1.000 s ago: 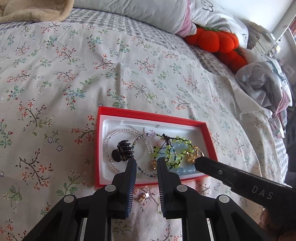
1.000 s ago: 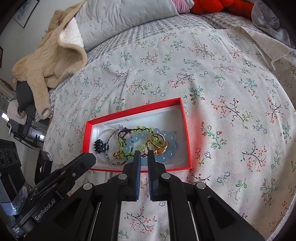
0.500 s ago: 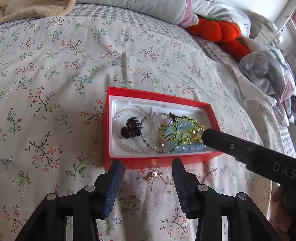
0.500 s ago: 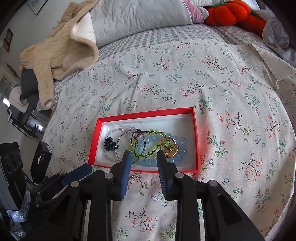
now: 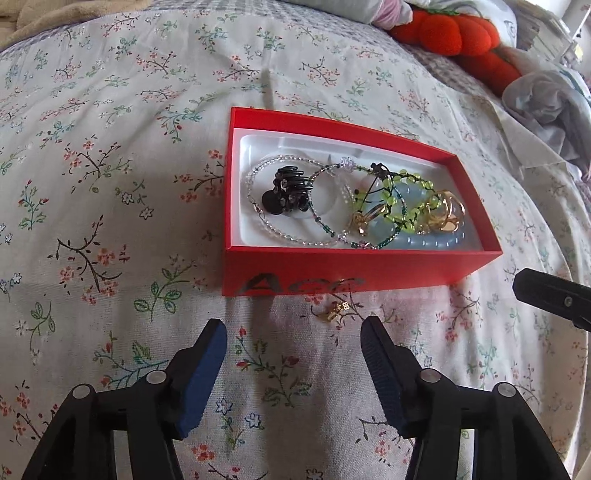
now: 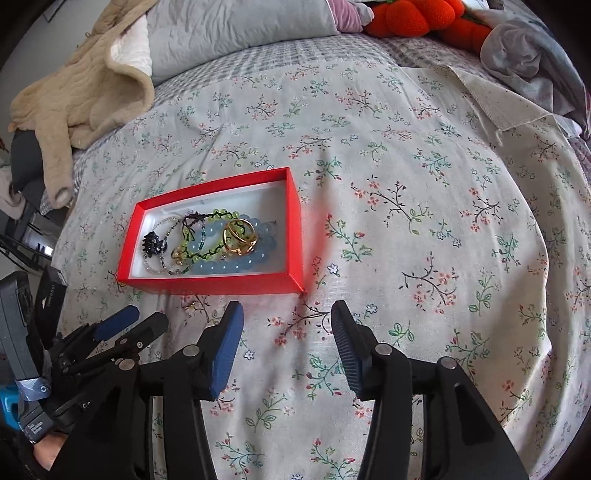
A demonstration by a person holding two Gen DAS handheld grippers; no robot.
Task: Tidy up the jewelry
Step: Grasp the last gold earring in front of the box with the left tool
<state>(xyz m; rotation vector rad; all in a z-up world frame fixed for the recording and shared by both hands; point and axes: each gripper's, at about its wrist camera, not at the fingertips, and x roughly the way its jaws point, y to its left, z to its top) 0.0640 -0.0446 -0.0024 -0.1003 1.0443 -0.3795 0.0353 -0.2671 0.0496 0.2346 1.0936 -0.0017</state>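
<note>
A red box (image 5: 343,273) with a white liner sits on the floral bedspread; it also shows in the right wrist view (image 6: 221,286). Inside lie a black hair claw (image 5: 286,190), clear, green and pale blue bead bracelets (image 5: 399,206), and gold rings (image 5: 445,218). A small gold piece (image 5: 337,312) lies on the bedspread just in front of the box. My left gripper (image 5: 293,339) is open and empty, just short of that gold piece. My right gripper (image 6: 286,321) is open and empty, in front of the box's right corner.
A beige garment (image 6: 81,88) and grey pillow (image 6: 236,33) lie at the back. An orange plush (image 5: 458,33) and crumpled grey cloth (image 5: 546,96) lie at the back right. Black boxes (image 6: 22,325) stand off the bed's left side.
Both grippers opened wide and drew back from the box toward the near side. The gold rings, earlier at the right fingertips, now lie in the box.
</note>
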